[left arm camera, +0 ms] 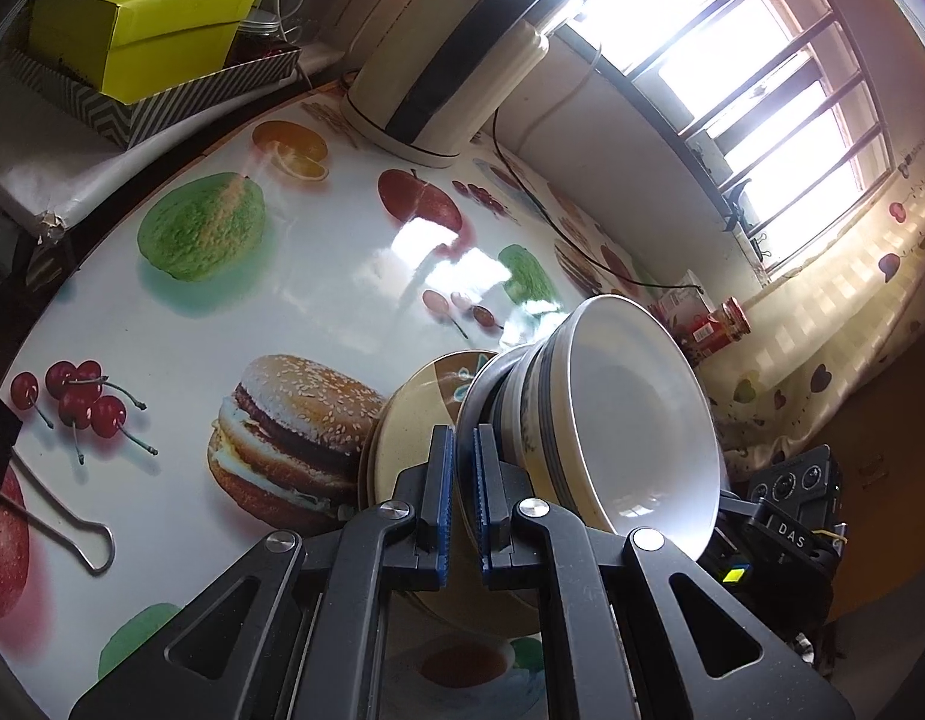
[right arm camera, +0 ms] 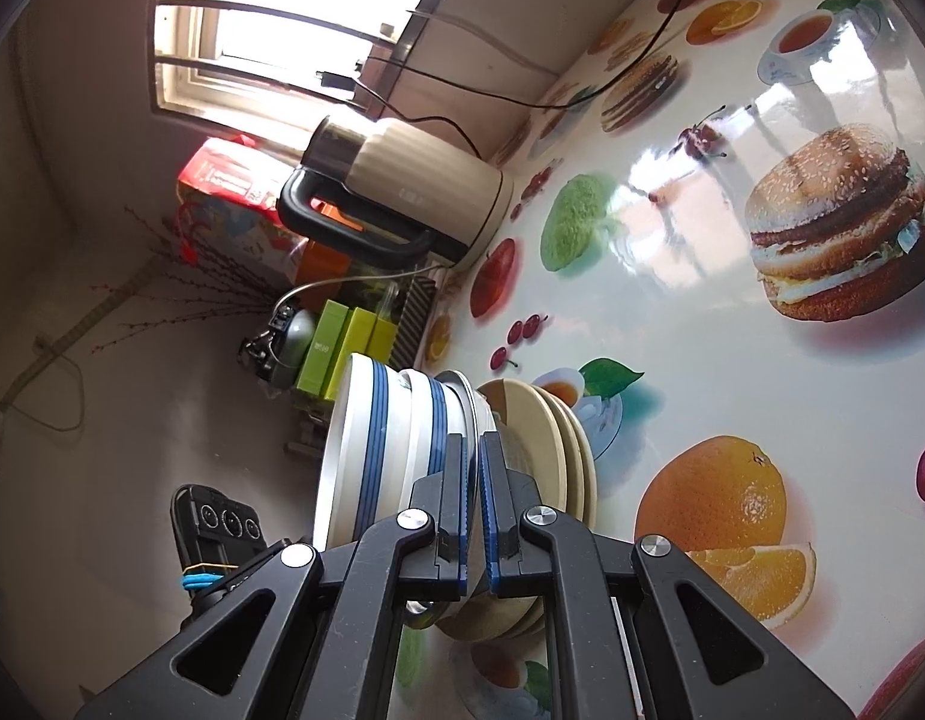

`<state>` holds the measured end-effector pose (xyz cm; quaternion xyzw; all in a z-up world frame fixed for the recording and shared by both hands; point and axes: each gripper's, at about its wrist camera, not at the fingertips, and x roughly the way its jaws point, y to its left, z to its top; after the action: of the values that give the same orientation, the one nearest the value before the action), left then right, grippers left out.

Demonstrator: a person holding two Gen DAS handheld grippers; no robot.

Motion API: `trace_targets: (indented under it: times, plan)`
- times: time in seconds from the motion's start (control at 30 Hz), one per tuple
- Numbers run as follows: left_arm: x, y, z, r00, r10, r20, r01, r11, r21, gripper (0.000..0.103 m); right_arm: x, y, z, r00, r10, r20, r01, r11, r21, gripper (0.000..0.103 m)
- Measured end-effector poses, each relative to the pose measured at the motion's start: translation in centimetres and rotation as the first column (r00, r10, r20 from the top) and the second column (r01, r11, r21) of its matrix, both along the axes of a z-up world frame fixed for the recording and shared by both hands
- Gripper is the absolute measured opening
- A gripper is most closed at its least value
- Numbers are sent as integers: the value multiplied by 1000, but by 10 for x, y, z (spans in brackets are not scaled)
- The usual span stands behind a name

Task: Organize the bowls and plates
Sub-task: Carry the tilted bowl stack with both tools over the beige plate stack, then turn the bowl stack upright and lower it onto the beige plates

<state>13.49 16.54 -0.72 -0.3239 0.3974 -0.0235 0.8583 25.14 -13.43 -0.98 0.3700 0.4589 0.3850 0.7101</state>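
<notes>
Both of the 2 wrist views looked along their own fingers, close upon the stacked dishes (left arm camera: 582,420) (right arm camera: 438,456) from opposite sides, tilted down over the printed tabletop (left arm camera: 318,276) (right arm camera: 672,324). Both shared the kettle (left arm camera: 444,72) (right arm camera: 414,192) and window (left arm camera: 762,90) (right arm camera: 270,18).

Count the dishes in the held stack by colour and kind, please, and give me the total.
blue-striped white bowls: 2
grey plate: 1
tan plates: 3, as far as their rims can be told apart
Total: 6
</notes>
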Motion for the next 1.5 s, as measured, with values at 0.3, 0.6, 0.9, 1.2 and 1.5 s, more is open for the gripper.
trace_targets:
  times: [0.3, 0.6, 0.9, 1.2, 1.5]
  plan:
    - [3, 4, -1, 1000, 3, 5, -3, 1000, 0, 5, 3, 4, -2, 1000, 5, 0, -5, 1000, -7, 7]
    - [4, 2, 0, 1000, -5, 11, 5, 1000, 6, 5, 2, 5, -1, 1000, 12, 22, -11, 999, -44, 7]
    - [3, 2, 2, 1000, -6, 8, 6, 1000, 21, 5, 2, 7, -1, 999, 16, 32, -14, 998, -67, 7]
    - [-3, 0, 9, 1000, -18, 10, 17, 997, 73, 8, -2, 5, 8, 997, 14, 76, -5, 994, -110, 13]
    - [-16, -6, 17, 999, -22, 25, 19, 994, 106, 17, -12, 0, 18, 993, 3, 119, 18, 985, -169, 31]
